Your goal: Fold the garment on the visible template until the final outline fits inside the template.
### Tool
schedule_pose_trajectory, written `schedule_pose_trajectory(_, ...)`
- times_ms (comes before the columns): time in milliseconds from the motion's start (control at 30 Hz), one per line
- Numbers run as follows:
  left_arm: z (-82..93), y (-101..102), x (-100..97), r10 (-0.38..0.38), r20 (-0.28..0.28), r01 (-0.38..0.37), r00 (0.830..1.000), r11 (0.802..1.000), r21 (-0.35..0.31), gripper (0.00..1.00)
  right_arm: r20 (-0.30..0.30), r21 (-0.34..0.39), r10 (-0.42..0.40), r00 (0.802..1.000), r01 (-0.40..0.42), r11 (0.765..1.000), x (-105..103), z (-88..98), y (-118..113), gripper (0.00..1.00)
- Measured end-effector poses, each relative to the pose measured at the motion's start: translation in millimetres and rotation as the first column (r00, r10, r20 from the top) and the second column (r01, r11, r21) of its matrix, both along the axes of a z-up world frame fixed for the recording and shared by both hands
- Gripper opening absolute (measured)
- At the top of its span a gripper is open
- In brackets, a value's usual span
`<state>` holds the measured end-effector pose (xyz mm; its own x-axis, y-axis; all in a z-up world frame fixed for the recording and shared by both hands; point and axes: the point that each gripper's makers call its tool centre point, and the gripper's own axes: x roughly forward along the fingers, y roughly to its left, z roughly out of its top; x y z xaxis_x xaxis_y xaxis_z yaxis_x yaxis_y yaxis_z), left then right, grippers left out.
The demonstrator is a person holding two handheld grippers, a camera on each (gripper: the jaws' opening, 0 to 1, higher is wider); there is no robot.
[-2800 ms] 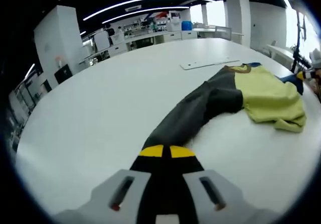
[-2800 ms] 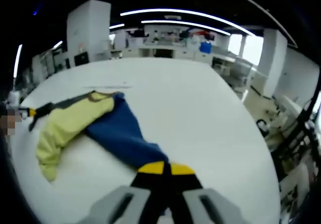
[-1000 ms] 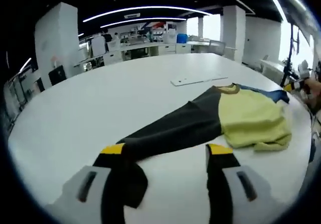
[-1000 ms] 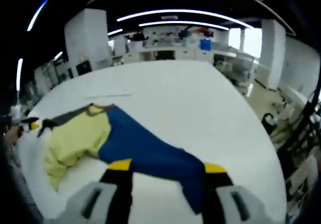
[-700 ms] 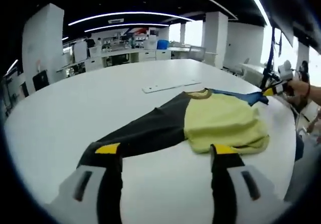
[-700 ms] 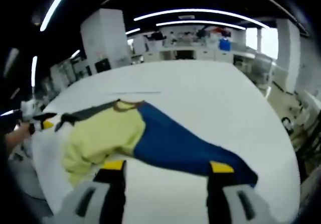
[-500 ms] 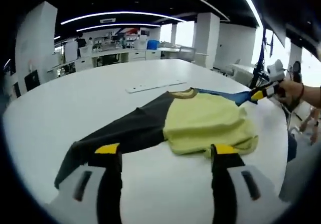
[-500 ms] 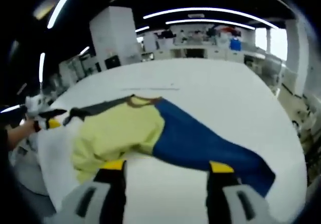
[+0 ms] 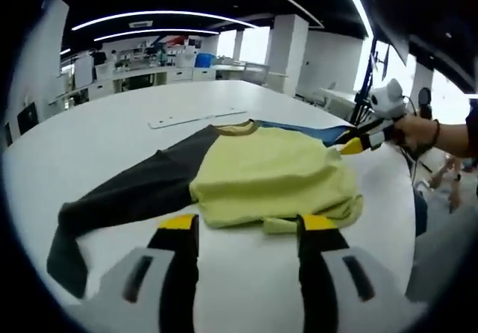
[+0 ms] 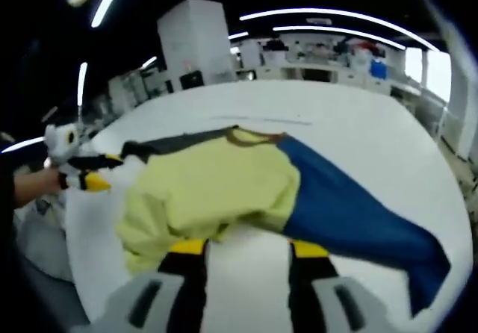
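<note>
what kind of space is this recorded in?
Likely an open-plan lab or office: a big white table holding the garment, long ceiling light strips, white columns, and cluttered benches along the far wall.

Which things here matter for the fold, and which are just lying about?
For the job:
- garment, with dark sleeve and blue sleeve
- left gripper, open
- right gripper, open
- white table

Lying about:
- flat white strip beyond the collar
</note>
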<state>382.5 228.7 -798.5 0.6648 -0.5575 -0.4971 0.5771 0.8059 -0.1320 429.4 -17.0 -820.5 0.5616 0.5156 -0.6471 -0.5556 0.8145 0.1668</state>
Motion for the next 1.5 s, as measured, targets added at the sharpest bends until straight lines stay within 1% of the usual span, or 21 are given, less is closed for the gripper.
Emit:
schedule_pose_trajectory(100, -5.8, -5, 0.2, -0.019, -0.012, 0.019, 1.0, 1.0, 0.005, 0.4, -0.004, 0.006, 0.012, 1.0, -0.012, 1.0, 1, -4.7, 8, 0.31)
schedule_pose_trajectory(167, -11.0, -9, 0.7, -0.04, -0.017, 0.04, 0.999, 0.999, 0.011, 0.36, -0.008, 0.006, 0.031, 0.999, -0.031, 0.999, 0, -7.5, 13, 0.25)
schedule_pose_trajectory(233, -12.6, -16, -0.1, -0.058, -0.024, 0.058, 0.998, 0.998, 0.013, 0.31, -0.008, 0.004, 0.039, 0.999, -0.039, 0.999, 0, -9.9, 16, 0.2)
schedule_pose_trajectory(300, -13.8, -23, -1.0, -0.073, -0.03, 0.074, 0.997, 0.997, 0.011, 0.28, -0.007, 0.0, 0.045, 0.999, -0.045, 0.999, 0, -13.3, 18, 0.19)
schedule_pose_trajectory(433, -21.5, -25, 0.1, -0.096, -0.029, 0.097, 0.995, 0.995, 0.026, 0.21, -0.01, 0.004, 0.055, 0.998, -0.055, 0.998, 1, -18.0, 24, 0.15)
schedule_pose_trajectory(500, -21.4, -29, 0.7, -0.109, -0.025, 0.11, 0.994, 0.993, 0.034, 0.2, -0.011, 0.008, 0.065, 0.998, -0.065, 0.998, 2, -20.0, 29, 0.12)
schedule_pose_trajectory(600, -23.5, -30, 2.4, -0.113, -0.031, 0.114, 0.993, 0.993, 0.017, 0.17, -0.017, 0.008, 0.072, 0.997, -0.071, 0.997, 2, -24.0, 32, 0.08)
schedule_pose_trajectory(733, -25.7, -34, 1.6, -0.116, -0.044, 0.116, 0.992, 0.993, 0.008, 0.14, -0.03, 0.016, 0.077, 0.997, -0.076, 0.997, -3, -22.6, 39, 0.01)
schedule_pose_trajectory(800, -27.6, -36, 0.4, -0.117, -0.053, 0.117, 0.992, 0.993, 0.004, 0.13, -0.021, 0.011, 0.072, 0.997, -0.072, 0.997, -1, -23.1, 38, 0.0)
schedule_pose_trajectory(933, -31.8, -36, -0.9, -0.11, -0.093, 0.11, 0.99, 0.994, -0.009, 0.09, -0.022, 0.013, 0.063, 0.998, -0.063, 0.998, 1, -23.8, 37, 0.0)
schedule_pose_trajectory(1000, -35.4, -38, -5.2, -0.112, -0.135, 0.11, 0.984, 0.994, -0.023, 0.03, -0.02, 0.01, 0.063, 0.998, -0.063, 0.998, 1, -24.2, 36, 0.0)
schedule_pose_trajectory(1067, -34.0, -37, -3.3, -0.1, -0.125, 0.097, 0.987, 0.995, -0.027, 0.03, -0.019, 0.009, 0.061, 0.998, -0.061, 0.998, 1, -24.1, 36, 0.0)
schedule_pose_trajectory(1167, -34.8, -35, -3.2, -0.08, -0.146, 0.076, 0.986, 0.997, -0.031, 0.01, -0.014, 0.002, 0.055, 0.998, -0.055, 0.999, 2, -23.2, 35, 0.0)
schedule_pose_trajectory(1333, -27.9, -29, -5.3, -0.065, -0.145, 0.061, 0.987, 0.998, -0.032, 0.01, 0.002, -0.007, 0.056, 0.998, -0.056, 0.998, -2, -16.3, 33, 0.0)
schedule_pose_trajectory(1433, -19.1, -25, -9.0, -0.054, -0.136, 0.05, 0.989, 0.998, -0.032, 0.01, 0.006, -0.008, 0.052, 0.999, -0.051, 0.999, -7, -10.9, 31, 0.0)
schedule_pose_trajectory(1500, -9.2, -24, -13.1, -0.041, -0.124, 0.037, 0.991, 0.999, -0.038, 0.01, 0.014, -0.007, 0.049, 0.999, -0.049, 0.999, -8, -7.1, 27, 0.0)
